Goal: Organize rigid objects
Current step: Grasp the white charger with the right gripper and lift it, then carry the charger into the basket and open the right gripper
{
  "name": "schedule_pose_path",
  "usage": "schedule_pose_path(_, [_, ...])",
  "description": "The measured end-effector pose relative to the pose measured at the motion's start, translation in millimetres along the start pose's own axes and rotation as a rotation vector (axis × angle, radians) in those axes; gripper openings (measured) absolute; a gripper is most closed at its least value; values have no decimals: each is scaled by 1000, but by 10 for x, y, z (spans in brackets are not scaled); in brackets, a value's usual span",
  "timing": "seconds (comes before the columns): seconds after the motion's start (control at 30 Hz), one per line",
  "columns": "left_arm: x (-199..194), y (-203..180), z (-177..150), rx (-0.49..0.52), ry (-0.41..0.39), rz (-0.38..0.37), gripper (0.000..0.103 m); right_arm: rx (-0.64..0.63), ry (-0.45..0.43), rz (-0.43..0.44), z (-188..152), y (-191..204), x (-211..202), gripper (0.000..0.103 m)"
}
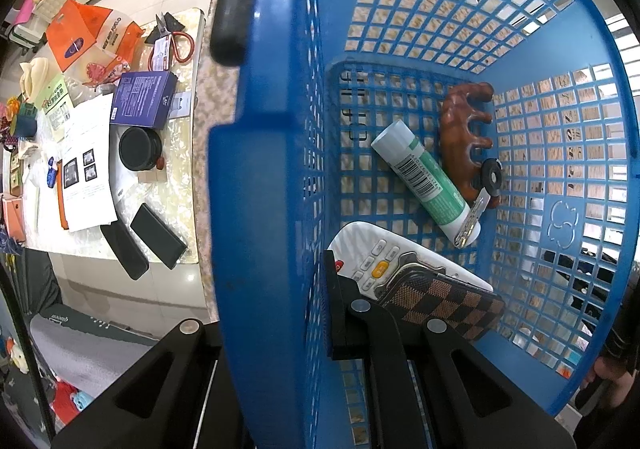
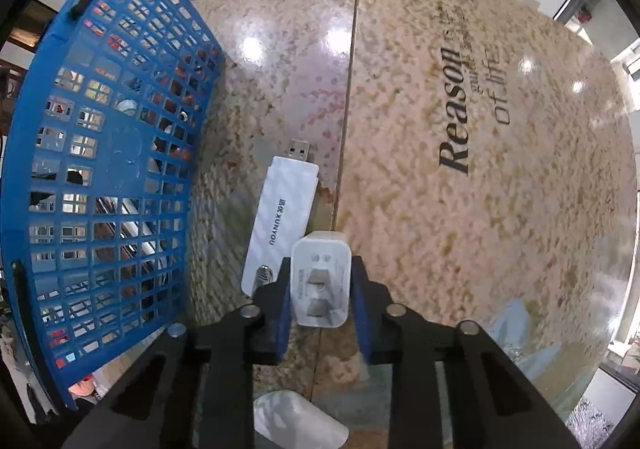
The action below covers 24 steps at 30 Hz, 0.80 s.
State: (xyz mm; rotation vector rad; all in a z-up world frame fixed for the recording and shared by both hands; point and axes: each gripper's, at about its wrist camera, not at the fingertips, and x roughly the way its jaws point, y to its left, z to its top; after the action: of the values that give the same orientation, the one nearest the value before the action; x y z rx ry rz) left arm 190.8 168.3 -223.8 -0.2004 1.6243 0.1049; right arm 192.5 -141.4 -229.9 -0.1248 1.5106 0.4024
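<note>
The right gripper (image 2: pixel 320 289) is pointed down at a speckled stone counter (image 2: pixel 460 229), and its blue pads (image 2: pixel 285 305) are pressed against the two sides of a white plug adapter (image 2: pixel 322 281), which is held with its metal prongs facing the camera. Just to the left of the adapter, and partly behind the left finger, a white USB stick (image 2: pixel 280 217) is laid flat on the counter, with its metal plug pointed away from the gripper. A blue mesh basket (image 2: pixel 104 169) is seen at the left edge of this view, near the stick but not touching it. A pale rounded thing (image 2: pixel 298 423) is seen low in the picture beneath the gripper; what it is cannot be told.

The left gripper (image 1: pixel 320 313) is closed tight on the wall of the same blue basket (image 1: pixel 272 169), with one finger outside the wall and the other inside. Inside the basket, a green and white tube (image 1: pixel 424 179) is laid across the floor, touching a brown wooden massager (image 1: pixel 464 129). A key with a round black head (image 1: pixel 484 189) is rested against both. Nearer the gripper, a white remote control (image 1: pixel 380 257) is partly covered by a brown checkered case (image 1: pixel 444 303).

Beyond the basket, a lower table (image 1: pixel 176 177) is crowded with a purple box (image 1: pixel 144 99), a round black container (image 1: pixel 140 149), red-handled scissors (image 1: pixel 176 37), an orange bag (image 1: pixel 80 33), printed papers (image 1: pixel 88 169) and two flat black cases (image 1: pixel 158 235)
</note>
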Motion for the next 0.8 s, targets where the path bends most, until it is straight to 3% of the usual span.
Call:
schedule_pose_path(0.43, [10, -30, -4, 15, 2, 10, 8, -49, -76, -57, -193, -175, -434, 22])
schedule_pose_path(0.5, [5, -41, -1, 19, 1, 12, 8, -89, -113, -93, -182, -134, -591, 22])
schedule_pose_path(0.8, [16, -54, 2, 26, 8, 16, 8, -191, -238, -83, -62, 177, -1319, 22])
